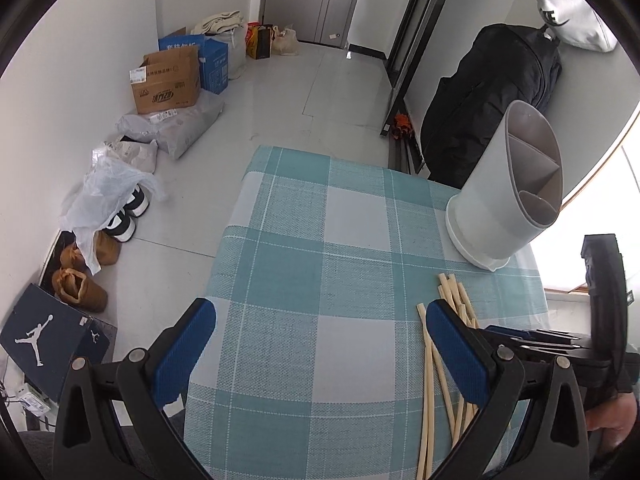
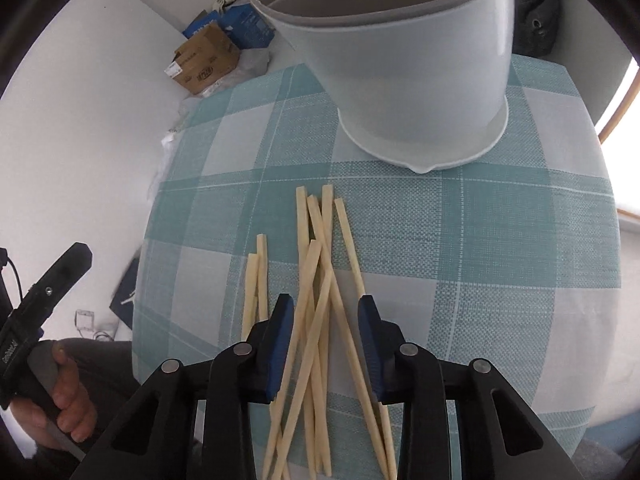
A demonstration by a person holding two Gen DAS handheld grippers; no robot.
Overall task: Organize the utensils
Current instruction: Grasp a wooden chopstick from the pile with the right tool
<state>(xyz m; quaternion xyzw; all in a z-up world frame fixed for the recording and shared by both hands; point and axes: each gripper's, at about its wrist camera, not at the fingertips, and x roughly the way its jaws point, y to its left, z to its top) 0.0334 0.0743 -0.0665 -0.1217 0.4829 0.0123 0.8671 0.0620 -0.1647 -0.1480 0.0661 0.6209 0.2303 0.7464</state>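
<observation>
A heap of pale chopsticks [image 2: 320, 280] lay crossed over one another on the counter [image 2: 500, 240], which wore a teal and white checked cloth. Just beyond their far tips stood a white utensil holder [image 2: 412, 80], upright, its inside split into compartments by grey dividers, as the left wrist view showed.

The right tongs [image 2: 326, 344] pointed steeply down over the heap. Their blue pads straddled several of the sticks in the middle of the pile, partly drawn in, with a gap visible between the pads and the sticks, so nothing was gripped. Two sticks lay outside the left pad.

The left tongs [image 1: 320, 348] hung spread wide above bare cloth, holding nothing, with the chopsticks passing under and beside their right finger. In the right wrist view a hand [image 2: 60, 392] at the lower left clasped the handle of the left tool.

On the floor [image 1: 280, 92] past the counter sat cardboard boxes [image 1: 168, 80], bags and shoes [image 1: 80, 280].
</observation>
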